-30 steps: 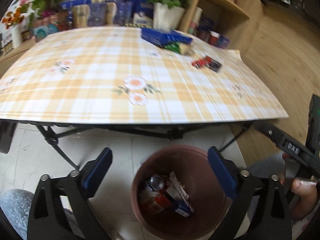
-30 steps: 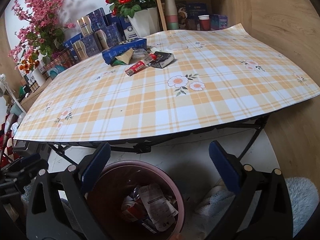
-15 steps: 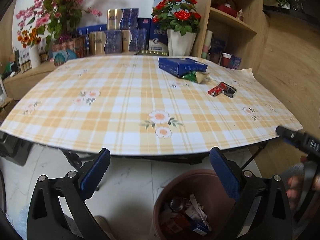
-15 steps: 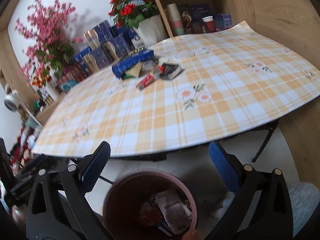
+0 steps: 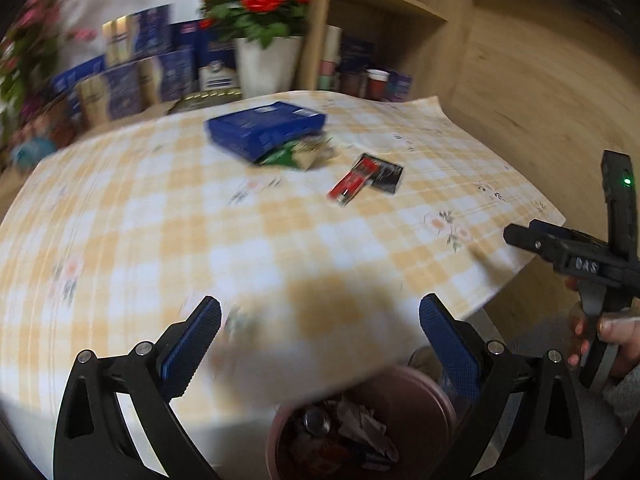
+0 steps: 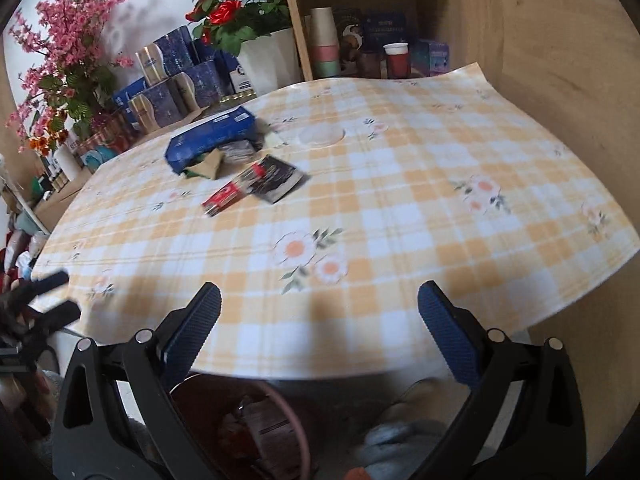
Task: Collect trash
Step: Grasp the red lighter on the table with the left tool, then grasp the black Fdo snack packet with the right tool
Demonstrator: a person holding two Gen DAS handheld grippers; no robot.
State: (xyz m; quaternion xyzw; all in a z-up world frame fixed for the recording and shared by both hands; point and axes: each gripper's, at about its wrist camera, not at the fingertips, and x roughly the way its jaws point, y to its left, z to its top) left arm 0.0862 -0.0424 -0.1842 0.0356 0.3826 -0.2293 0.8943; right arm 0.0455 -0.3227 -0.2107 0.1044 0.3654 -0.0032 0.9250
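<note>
On the checked tablecloth (image 5: 200,240) lie a blue packet (image 5: 266,128), a green and tan wrapper (image 5: 298,154), a red packet (image 5: 352,182) and a black packet (image 5: 386,176). The same trash shows in the right wrist view: blue packet (image 6: 212,140), tan wrapper (image 6: 208,166), red packet (image 6: 226,196), black packet (image 6: 276,180). A brown bin (image 5: 424,396) with trash inside stands on the floor below the table's near edge; its rim (image 6: 296,420) shows there too. My left gripper (image 5: 320,344) and right gripper (image 6: 320,336) are both open and empty, near the table's front edge.
Red roses in a white pot (image 6: 272,60), pink flowers (image 6: 68,52), blue boxes (image 6: 180,76) and a shelf with paper cups (image 6: 324,44) stand behind the table. A wooden wall (image 6: 560,60) lies right. A hand holding the right gripper's handle (image 5: 608,332) appears at the right.
Both grippers have risen from over the bin to the table's front edge, and the views now look across the tablecloth. The bin has dropped to the bottom of both views.
</note>
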